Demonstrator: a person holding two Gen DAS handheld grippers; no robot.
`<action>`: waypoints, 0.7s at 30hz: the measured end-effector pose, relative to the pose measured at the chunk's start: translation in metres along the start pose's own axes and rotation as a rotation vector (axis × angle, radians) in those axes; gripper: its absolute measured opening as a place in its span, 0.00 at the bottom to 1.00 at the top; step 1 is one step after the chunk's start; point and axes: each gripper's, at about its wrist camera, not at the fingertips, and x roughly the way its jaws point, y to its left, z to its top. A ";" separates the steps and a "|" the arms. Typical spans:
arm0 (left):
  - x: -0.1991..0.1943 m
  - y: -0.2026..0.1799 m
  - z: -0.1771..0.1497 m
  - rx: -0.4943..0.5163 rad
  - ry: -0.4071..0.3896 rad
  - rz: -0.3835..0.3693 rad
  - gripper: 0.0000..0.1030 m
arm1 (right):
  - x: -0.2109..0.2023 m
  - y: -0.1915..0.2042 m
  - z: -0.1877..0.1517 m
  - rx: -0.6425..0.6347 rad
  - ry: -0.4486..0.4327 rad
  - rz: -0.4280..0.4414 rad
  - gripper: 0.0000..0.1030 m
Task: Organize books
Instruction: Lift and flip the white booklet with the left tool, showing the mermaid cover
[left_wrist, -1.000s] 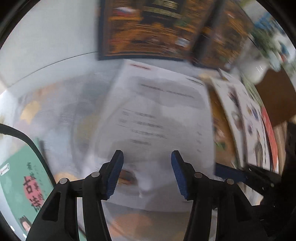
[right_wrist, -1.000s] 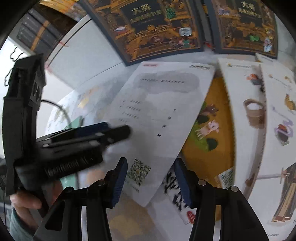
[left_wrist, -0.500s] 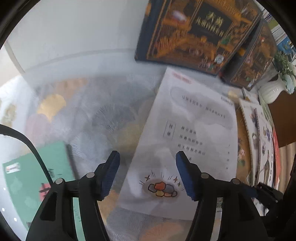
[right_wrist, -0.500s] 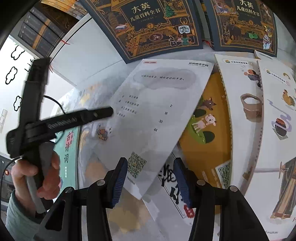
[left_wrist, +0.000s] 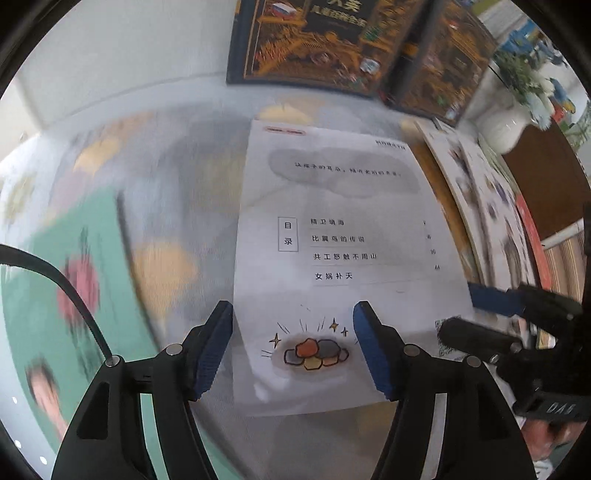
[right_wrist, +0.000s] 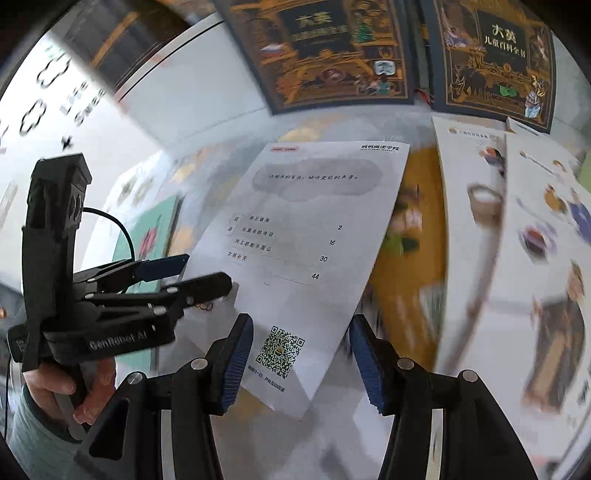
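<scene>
Over the white booklet (left_wrist: 332, 258): both grippers parted, nothing grasped.

Booklet lies flat on patterned table cover (left_wrist: 177, 166), back cover up, contents list and QR code showing; likely the next book to collect. Left gripper (left_wrist: 291, 347) hangs above booklet's near-left corner, jaws just been opening, nothing between them but the page below. Right gripper (right_wrist: 301, 363) over booklet's QR corner, jaws likewise just widened, released. Two dark hardbacks (right_wrist: 332, 55) stand propped beyond booklet's far edge, seemingly already sorted. Picture books (right_wrist: 517, 240) fanned to booklet's right; green book (left_wrist: 44, 295) to its left. Vase (left_wrist: 502, 125) far right of booklet.
</scene>
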 end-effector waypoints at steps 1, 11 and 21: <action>-0.005 0.000 -0.012 -0.005 0.005 -0.003 0.62 | -0.007 0.004 -0.011 -0.011 0.006 0.010 0.52; -0.038 -0.055 -0.156 -0.065 0.028 -0.093 0.62 | -0.056 -0.015 -0.136 0.067 0.085 0.098 0.52; -0.038 -0.085 -0.187 -0.048 0.036 -0.102 0.62 | -0.046 -0.047 -0.184 0.185 0.033 0.117 0.45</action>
